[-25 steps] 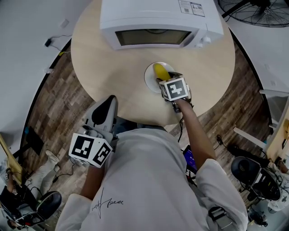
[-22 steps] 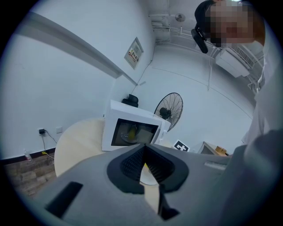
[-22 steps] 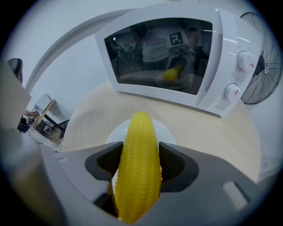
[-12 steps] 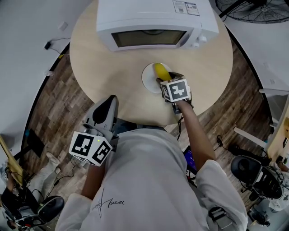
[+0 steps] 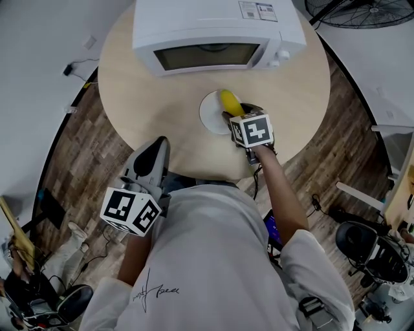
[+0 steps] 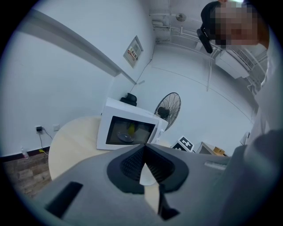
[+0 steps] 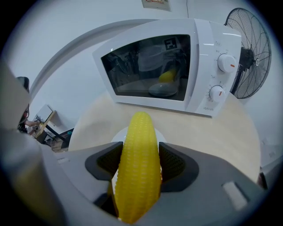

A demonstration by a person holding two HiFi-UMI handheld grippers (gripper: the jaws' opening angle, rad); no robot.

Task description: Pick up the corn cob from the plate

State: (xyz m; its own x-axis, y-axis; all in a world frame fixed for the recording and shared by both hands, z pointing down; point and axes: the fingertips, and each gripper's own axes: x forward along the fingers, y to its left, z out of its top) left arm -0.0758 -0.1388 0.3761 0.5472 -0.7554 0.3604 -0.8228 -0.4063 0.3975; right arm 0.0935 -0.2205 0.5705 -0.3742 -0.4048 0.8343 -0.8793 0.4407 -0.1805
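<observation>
A yellow corn cob (image 7: 139,167) is clamped between the dark pads of my right gripper (image 7: 139,154), its tip pointing toward the microwave. In the head view the corn cob (image 5: 229,102) lies over the right part of a small white plate (image 5: 209,111), with the right gripper (image 5: 234,116) shut on its near end; I cannot tell if it still touches the plate (image 7: 118,135). My left gripper (image 5: 157,145) hangs at the table's near edge, away from the plate. In its own view the left gripper (image 6: 143,149) has its pads meeting at the tip, with nothing held.
A white microwave (image 5: 213,29) with its door shut stands on the round wooden table (image 5: 149,97) just behind the plate. A standing fan (image 5: 362,13) is beyond the table at the right. Chairs and cables lie on the wood floor around it.
The right gripper and corn have shifted slightly right relative to the plate, which now shows more on the left. The left gripper has barely moved.
</observation>
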